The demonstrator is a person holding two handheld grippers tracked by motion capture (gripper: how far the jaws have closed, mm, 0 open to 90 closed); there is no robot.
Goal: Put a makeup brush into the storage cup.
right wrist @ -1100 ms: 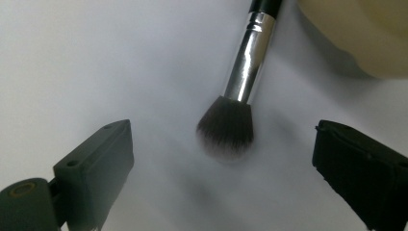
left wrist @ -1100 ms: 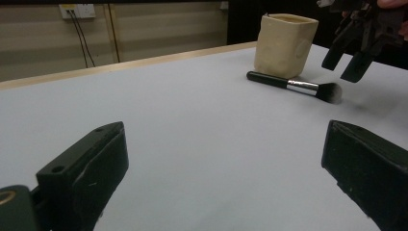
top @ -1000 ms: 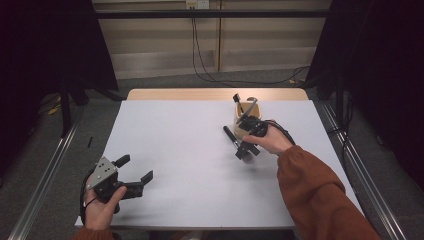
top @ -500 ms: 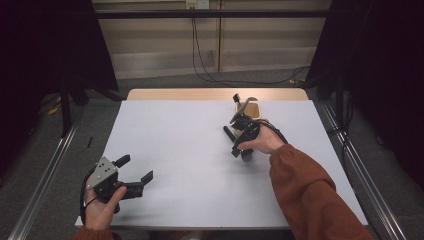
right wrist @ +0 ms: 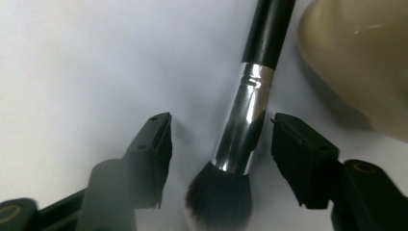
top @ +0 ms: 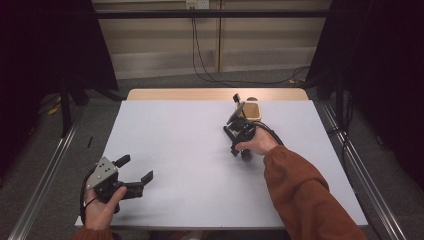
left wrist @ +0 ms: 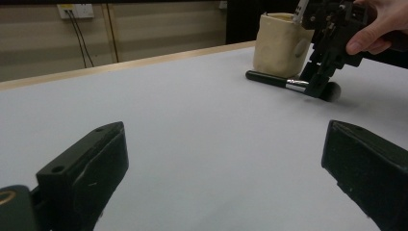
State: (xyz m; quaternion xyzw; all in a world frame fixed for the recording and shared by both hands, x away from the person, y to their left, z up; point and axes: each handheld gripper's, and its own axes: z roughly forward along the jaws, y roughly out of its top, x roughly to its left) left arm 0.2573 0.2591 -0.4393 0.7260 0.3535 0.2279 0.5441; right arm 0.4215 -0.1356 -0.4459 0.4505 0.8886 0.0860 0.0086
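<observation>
Right gripper [top: 234,141], held in the person's right hand [top: 257,143], points down at the table with its jaws astride a makeup brush [right wrist: 240,139]; they have just been closing, yet in the right gripper view a gap remains on either side of the silver ferrule, so the pads are not pressing it. That view gives the close detail: black handle running up and away, shiny ferrule between the jaws, dark bristles nearest the camera, and the rounded side of a cream cup [right wrist: 361,62] just beside the brush. From the left gripper view the brush [left wrist: 288,84] is seen lying flat on the white table [left wrist: 183,125], touching or nearly touching the foot of the cup [left wrist: 281,45], with the right gripper [left wrist: 320,82] coming down on its bristle end. Left gripper [top: 135,172] rests at the near left corner, well apart, jaws wide with nothing between them.

Seen from the high view, the table [top: 190,150] has a wooden strip at its far edge; beyond it are a pale panelled wall, hanging cables [top: 200,50] and dark curtains either side. Something thin stands in the cup [top: 251,111]; what it is cannot be told.
</observation>
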